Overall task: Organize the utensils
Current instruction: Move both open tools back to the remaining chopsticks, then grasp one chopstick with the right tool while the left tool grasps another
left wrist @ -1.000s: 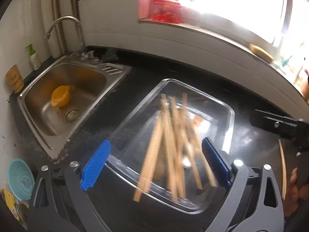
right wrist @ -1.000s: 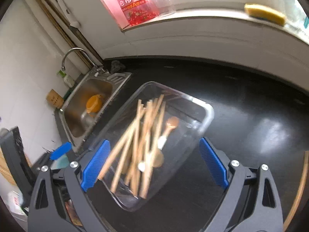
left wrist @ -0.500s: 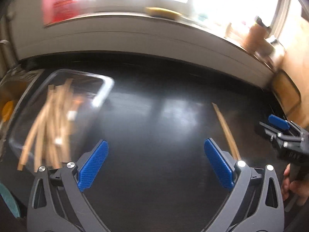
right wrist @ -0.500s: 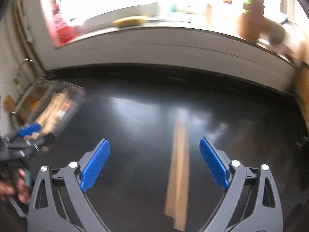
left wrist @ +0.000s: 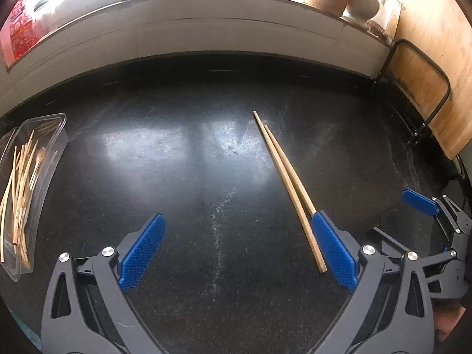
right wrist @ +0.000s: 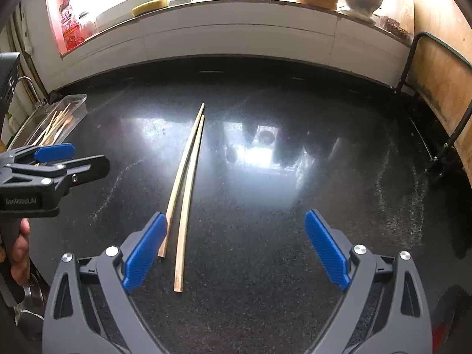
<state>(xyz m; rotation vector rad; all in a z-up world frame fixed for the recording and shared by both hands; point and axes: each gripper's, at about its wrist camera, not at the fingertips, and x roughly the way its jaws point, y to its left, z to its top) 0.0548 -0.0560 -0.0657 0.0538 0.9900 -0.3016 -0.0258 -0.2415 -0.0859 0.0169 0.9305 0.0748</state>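
The left gripper (left wrist: 236, 249) is held wide open, with nothing between its blue pads (left wrist: 141, 252). The right gripper (right wrist: 234, 249) is spread just as wide and is empty too. The pads are flat and bumpy, and they are set on dark grey plastic arms.

Both grippers are held over a black counter (left wrist: 183, 177). The stone is speckled and shiny, and window light is seen on it. A white wall is seen behind it, with a sill (right wrist: 236, 6) where a yellow sponge (right wrist: 147, 8), a red bottle (right wrist: 69, 26) and jars are kept. A wooden board (right wrist: 442, 79) in a black rack is stood at the right end.

Two long, thin wooden chopsticks (right wrist: 185, 183) are laid side by side on the counter. In the left view, their near ends are seen just beside the right pad. In the right view, one near end is hidden behind the left pad, and the other lies just inside it.

A clear plastic box (left wrist: 56, 126) is seen far to the left, with more wooden sticks and spoons in it.
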